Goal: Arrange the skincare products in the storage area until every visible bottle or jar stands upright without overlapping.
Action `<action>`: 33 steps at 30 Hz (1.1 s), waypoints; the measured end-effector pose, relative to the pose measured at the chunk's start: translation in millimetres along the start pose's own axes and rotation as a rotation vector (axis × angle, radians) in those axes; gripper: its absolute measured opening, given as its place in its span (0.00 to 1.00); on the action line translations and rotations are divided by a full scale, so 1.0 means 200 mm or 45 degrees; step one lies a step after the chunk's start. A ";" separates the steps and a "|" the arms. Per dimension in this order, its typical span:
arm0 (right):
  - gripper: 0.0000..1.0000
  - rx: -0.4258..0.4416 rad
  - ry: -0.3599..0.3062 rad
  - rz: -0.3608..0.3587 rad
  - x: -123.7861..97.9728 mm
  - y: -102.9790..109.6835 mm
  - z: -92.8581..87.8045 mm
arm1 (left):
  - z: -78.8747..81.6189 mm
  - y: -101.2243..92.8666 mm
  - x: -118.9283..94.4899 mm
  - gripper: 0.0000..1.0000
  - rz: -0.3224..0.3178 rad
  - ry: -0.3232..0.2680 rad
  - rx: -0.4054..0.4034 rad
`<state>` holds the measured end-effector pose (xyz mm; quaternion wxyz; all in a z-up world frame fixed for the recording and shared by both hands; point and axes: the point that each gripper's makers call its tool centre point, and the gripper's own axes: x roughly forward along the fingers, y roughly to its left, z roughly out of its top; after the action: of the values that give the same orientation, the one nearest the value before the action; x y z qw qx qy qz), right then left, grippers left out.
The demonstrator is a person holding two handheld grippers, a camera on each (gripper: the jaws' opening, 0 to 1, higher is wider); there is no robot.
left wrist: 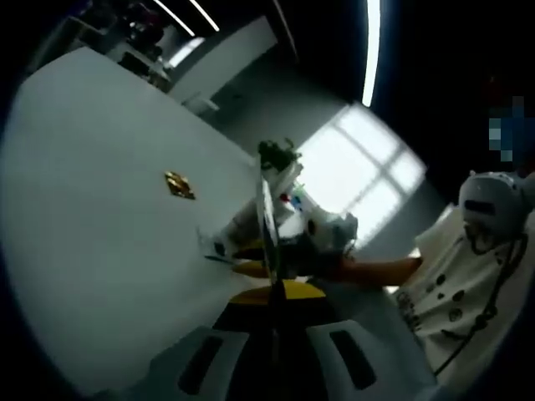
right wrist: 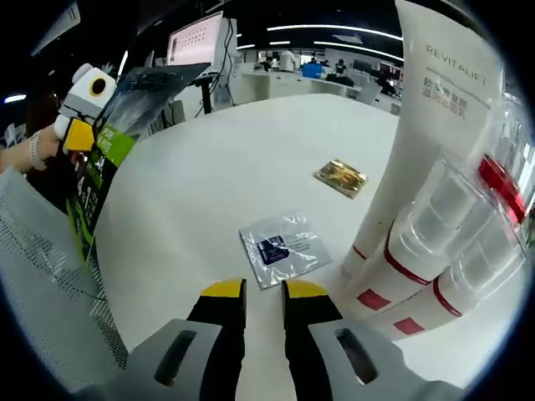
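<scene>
My left gripper point(left wrist: 272, 294) is shut on a dark flat packet point(left wrist: 267, 221), which I see edge-on rising from its yellow pads. In the right gripper view that left gripper point(right wrist: 77, 125) holds the green-and-black packet point(right wrist: 125, 117) up at the far left, off the table. My right gripper point(right wrist: 263, 292) hovers low over the white table point(right wrist: 209, 167) with a narrow gap and nothing between its jaws. Just ahead of it lies a clear sachet point(right wrist: 280, 248) with a blue label. A gold sachet point(right wrist: 340, 177) lies farther on. A tall white tube point(right wrist: 426, 125) and clear-wrapped bottles point(right wrist: 456, 242) with red bands stand at the right.
Grey mesh material point(right wrist: 42, 276) hangs at the near left of the table. A person in a white printed shirt point(left wrist: 456, 284) stands beside the table, one arm reaching to the right gripper point(left wrist: 330, 238). The gold sachet point(left wrist: 178, 185) lies out on the open tabletop.
</scene>
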<state>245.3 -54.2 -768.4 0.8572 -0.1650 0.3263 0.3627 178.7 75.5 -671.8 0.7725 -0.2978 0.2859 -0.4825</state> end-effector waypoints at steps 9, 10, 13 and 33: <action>0.16 0.073 -0.042 -0.073 0.07 -0.03 0.08 | -0.02 0.02 -0.03 0.00 -0.035 0.015 -0.026; 0.16 0.079 -0.043 -0.076 0.07 -0.04 0.08 | -0.02 0.02 -0.04 0.00 -0.037 0.014 -0.029; 0.16 0.119 -0.056 -0.105 0.09 -0.06 0.09 | -0.02 0.03 -0.06 0.00 -0.041 0.008 -0.040; 0.16 0.195 -0.150 -0.226 0.24 -0.13 0.25 | -0.04 0.05 -0.10 0.00 -0.062 -0.005 -0.085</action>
<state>311.7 -22.5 -763.3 0.9137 -0.1058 0.2861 0.2687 170.9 95.1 -680.6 0.7507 -0.3312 0.2929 -0.4909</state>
